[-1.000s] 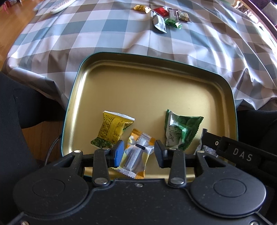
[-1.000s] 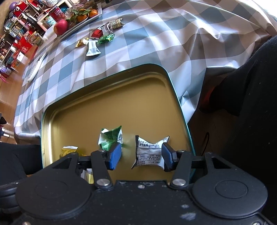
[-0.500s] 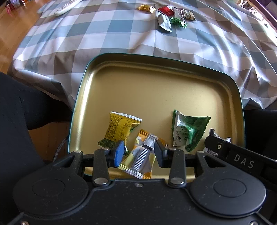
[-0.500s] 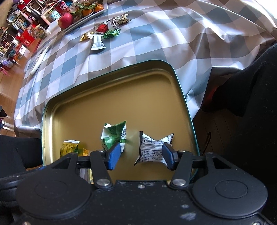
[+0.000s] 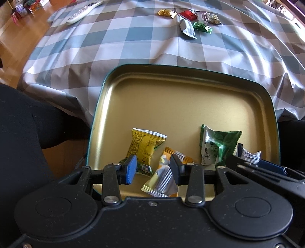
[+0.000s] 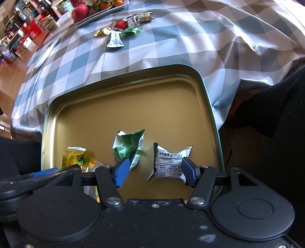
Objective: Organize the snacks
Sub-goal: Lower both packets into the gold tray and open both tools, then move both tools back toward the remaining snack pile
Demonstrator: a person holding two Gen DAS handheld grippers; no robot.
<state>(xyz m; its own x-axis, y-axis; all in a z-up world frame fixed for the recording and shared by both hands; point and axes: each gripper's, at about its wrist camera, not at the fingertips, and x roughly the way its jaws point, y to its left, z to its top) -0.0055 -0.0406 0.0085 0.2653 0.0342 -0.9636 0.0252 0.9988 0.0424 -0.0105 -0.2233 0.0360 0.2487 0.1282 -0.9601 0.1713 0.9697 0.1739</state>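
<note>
Right gripper (image 6: pixel 155 172) jaws opened wider; they're opening now with the white snack packet (image 6: pixel 169 162) between them, left pad clear of it. Green packet (image 6: pixel 129 147) ended up just beyond the left pad.

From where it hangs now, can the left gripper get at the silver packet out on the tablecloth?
Probably yes. The left gripper hangs over the gold tin, and nothing stands between it and the silver packet on the checked tablecloth; an orange-and-silver packet sits between its jaws.

checked tablecloth (image 5: pixel 118 38), loose snacks (image 5: pixel 187 28), remote (image 5: pixel 83 12)
</note>
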